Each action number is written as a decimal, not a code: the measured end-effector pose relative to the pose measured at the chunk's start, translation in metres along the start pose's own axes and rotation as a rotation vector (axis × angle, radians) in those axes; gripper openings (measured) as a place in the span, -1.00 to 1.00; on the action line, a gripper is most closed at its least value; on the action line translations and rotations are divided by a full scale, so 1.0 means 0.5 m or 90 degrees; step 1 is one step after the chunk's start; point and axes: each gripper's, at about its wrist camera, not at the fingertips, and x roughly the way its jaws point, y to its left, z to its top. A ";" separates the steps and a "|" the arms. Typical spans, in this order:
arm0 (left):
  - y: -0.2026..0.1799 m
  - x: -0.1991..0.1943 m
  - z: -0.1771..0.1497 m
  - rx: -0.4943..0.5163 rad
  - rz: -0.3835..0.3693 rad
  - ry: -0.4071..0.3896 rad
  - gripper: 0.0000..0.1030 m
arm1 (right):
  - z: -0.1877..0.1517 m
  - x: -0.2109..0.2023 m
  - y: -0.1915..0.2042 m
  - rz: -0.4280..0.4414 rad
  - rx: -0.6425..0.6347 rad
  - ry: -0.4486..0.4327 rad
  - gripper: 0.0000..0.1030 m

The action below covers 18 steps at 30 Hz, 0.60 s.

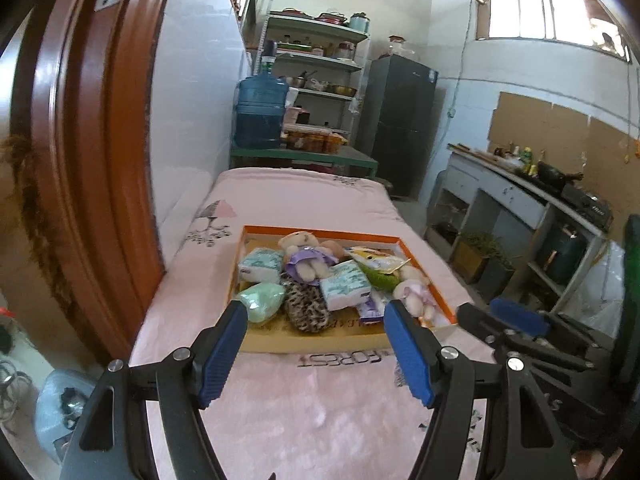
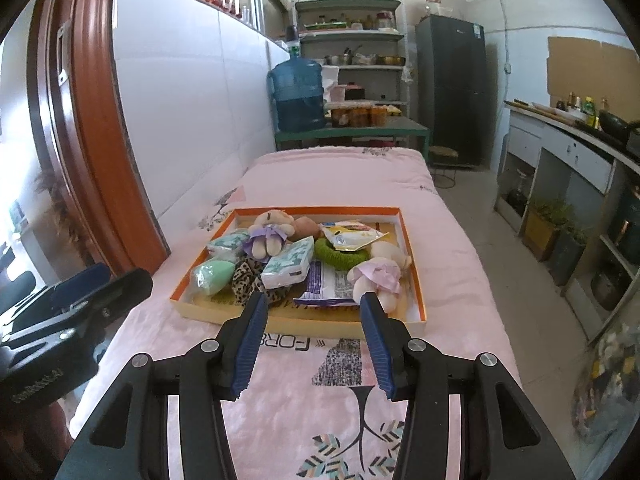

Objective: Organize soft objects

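Bright window only from left wrist

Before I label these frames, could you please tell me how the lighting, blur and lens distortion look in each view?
Left wrist view: the barred window at upper right is blown out, the brown door frame bows strongly, and the dark corners vignette. Right wrist view: daylight is even, the orange-rimmed cardboard tray is sharp, and the edges curve and soften.

Tray on bed; toys and packets inside.
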 end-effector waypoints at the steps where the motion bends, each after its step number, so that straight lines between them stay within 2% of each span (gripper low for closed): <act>1: -0.002 -0.003 -0.002 0.001 0.012 -0.001 0.36 | -0.003 -0.010 0.002 -0.003 0.001 -0.008 -0.03; 5: 0.003 -0.016 -0.010 -0.014 0.036 -0.005 0.36 | -0.011 -0.044 0.007 -0.020 0.004 -0.039 -0.03; 7: 0.004 -0.016 -0.014 -0.011 0.052 0.005 0.29 | -0.015 -0.055 0.011 -0.025 0.006 -0.042 -0.03; 12: 0.007 -0.027 -0.033 -0.018 0.049 0.009 0.26 | -0.028 -0.077 0.018 -0.027 0.027 -0.051 -0.03; 18: 0.004 -0.055 -0.043 -0.017 0.070 -0.012 0.26 | -0.033 -0.091 0.020 -0.042 0.024 -0.057 -0.03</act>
